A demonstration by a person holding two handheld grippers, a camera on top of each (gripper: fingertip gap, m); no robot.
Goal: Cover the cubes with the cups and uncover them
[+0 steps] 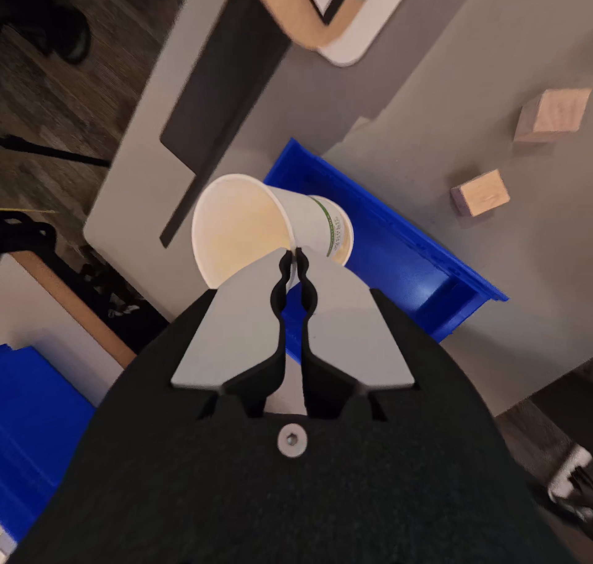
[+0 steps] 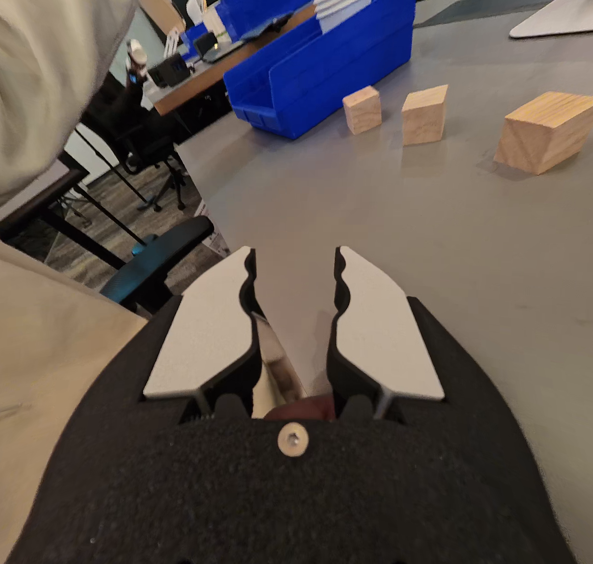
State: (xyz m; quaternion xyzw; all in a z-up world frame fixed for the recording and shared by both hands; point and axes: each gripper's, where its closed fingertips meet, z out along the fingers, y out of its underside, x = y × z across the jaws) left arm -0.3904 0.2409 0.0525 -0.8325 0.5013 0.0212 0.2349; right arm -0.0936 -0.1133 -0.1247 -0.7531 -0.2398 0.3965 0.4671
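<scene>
Your left tongs pinch the rim of a white paper cup, held tilted above the blue bin; your right tongs hang parted and empty over the grey counter; three wooden cubes stand uncovered beyond them, beside that bin.

A blue bin sits on the grey worktop; a black chair stands beside the worktop's edge.
</scene>
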